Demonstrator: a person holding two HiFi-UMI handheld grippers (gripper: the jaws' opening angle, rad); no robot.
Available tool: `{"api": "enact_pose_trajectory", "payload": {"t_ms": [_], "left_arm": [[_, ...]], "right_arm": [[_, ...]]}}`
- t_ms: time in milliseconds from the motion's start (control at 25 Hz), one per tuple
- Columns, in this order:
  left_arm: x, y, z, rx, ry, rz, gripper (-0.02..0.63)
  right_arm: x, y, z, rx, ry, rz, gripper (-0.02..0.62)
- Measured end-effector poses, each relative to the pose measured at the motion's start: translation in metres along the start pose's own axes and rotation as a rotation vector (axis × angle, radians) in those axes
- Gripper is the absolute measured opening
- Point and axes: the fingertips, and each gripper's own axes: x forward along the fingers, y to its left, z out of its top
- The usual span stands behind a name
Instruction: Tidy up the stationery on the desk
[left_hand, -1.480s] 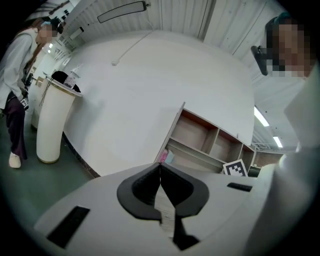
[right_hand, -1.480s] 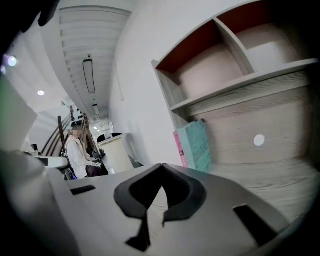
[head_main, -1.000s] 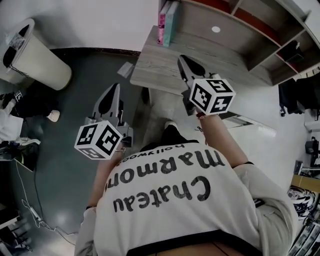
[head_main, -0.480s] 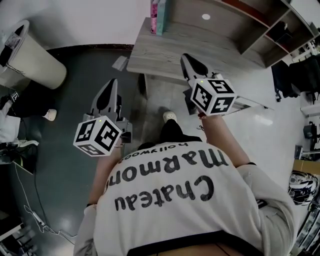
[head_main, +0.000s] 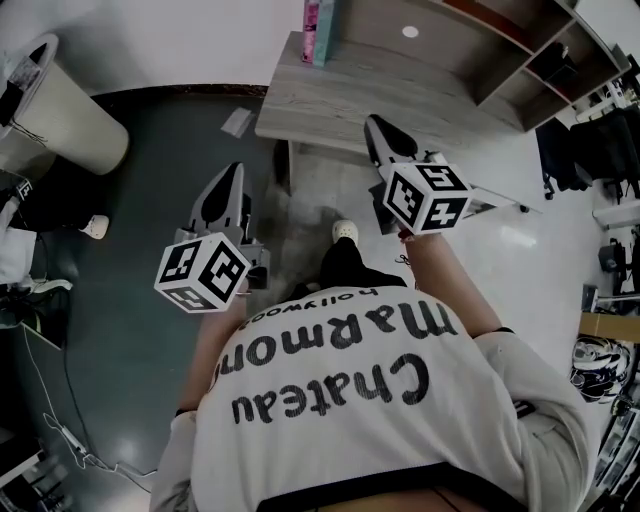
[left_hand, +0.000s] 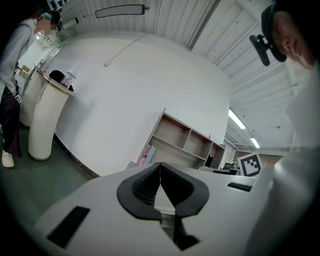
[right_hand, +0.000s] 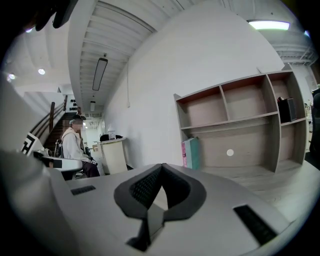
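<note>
The grey wooden desk with its shelf unit lies ahead of me. A pink and a teal book stand upright at its back left, and a small white disc lies under the shelf. My left gripper is shut and empty, over the dark floor short of the desk's left corner. My right gripper is shut and empty too, its tip over the desk's front edge. The left gripper view shows the closed jaws of the left gripper below the books. The right gripper points at the books and the disc.
A tall white cylindrical stand is on the floor at the far left, and a sheet of paper lies by the desk's corner. Dark items sit in the shelf's right compartment. A seated person is off to the left.
Both grippers have drifted a little closer to the desk, and the view has shifted with them. Both stay shut and empty.
</note>
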Motion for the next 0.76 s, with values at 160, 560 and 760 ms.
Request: {"api": "enact_pose_trajectory", "payload": {"t_ms": [160,560,760], "left_arm": [[-0.004,0.004,-0.003,-0.015,0.003,0.002,0.016],[-0.017,0.01,-0.012,-0.028,0.025,0.015,0.017],[-0.02,0.009,-0.017,-0.017,0.055,0.005,0.017]], "right_arm": [[-0.003,0.002,-0.003,0.002,0.006,-0.014,0.012],[-0.013,0.008,-0.015,-0.014,0.047,-0.027,0.012],[-0.022,0.007,-0.02,0.004,0.064,-0.046,0.012]]}}
